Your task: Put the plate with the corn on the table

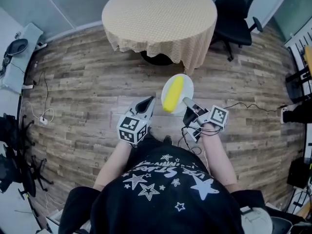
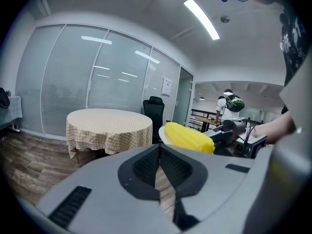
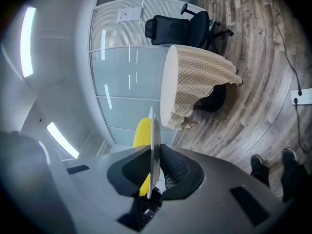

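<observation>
A white plate (image 1: pixel 186 85) carrying a yellow corn cob (image 1: pixel 173 93) hangs in the air over the wooden floor, short of the round table (image 1: pixel 160 13) with its beige checked cloth. My right gripper (image 1: pixel 187 109) is shut on the plate's near rim; in the right gripper view the plate (image 3: pixel 153 150) stands edge-on between the jaws with the corn (image 3: pixel 142 132) behind it. My left gripper (image 1: pixel 145 106) is beside the plate on the left, shut and holding nothing. The left gripper view shows the corn (image 2: pixel 188 137) and the table (image 2: pixel 108 126) ahead.
A black office chair (image 1: pixel 237 9) stands to the right of the table. Cables and a power strip (image 1: pixel 45 118) lie on the floor at left. A person (image 2: pixel 230 104) stands far off in the left gripper view.
</observation>
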### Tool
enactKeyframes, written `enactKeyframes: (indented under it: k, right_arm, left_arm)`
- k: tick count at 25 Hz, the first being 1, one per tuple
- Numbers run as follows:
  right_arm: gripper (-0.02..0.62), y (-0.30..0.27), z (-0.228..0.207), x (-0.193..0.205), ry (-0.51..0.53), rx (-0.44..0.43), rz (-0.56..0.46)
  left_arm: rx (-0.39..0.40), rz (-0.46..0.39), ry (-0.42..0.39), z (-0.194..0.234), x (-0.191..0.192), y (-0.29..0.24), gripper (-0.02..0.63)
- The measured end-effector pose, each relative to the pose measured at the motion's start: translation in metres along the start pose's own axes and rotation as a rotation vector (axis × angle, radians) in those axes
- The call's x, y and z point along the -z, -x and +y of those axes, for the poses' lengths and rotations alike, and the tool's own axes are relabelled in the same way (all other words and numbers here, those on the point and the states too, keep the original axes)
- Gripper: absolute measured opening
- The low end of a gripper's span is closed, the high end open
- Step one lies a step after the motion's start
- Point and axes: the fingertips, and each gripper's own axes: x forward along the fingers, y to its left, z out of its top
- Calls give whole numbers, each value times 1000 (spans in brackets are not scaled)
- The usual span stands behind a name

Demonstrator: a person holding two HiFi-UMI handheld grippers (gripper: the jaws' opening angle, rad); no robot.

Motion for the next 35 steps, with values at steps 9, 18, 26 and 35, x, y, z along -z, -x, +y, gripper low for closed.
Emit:
enactKeyframes:
  k: [9, 18, 26, 35]
  right_arm:
    - [52, 0, 8, 3, -5, -11, 11]
    - [52, -2, 14, 4, 11, 1, 17]
    - [52, -1, 3, 3, 1, -25, 13]
    - [52, 4, -4, -4, 5, -11, -57]
  left_arm:
    - [-16, -16, 2, 6, -9, -1, 8]
    - [-25, -12, 13, 11, -11, 4, 8]
    - [-86, -16, 21, 28, -2, 19, 8]
    - [-55, -32, 26, 55, -1, -5, 8]
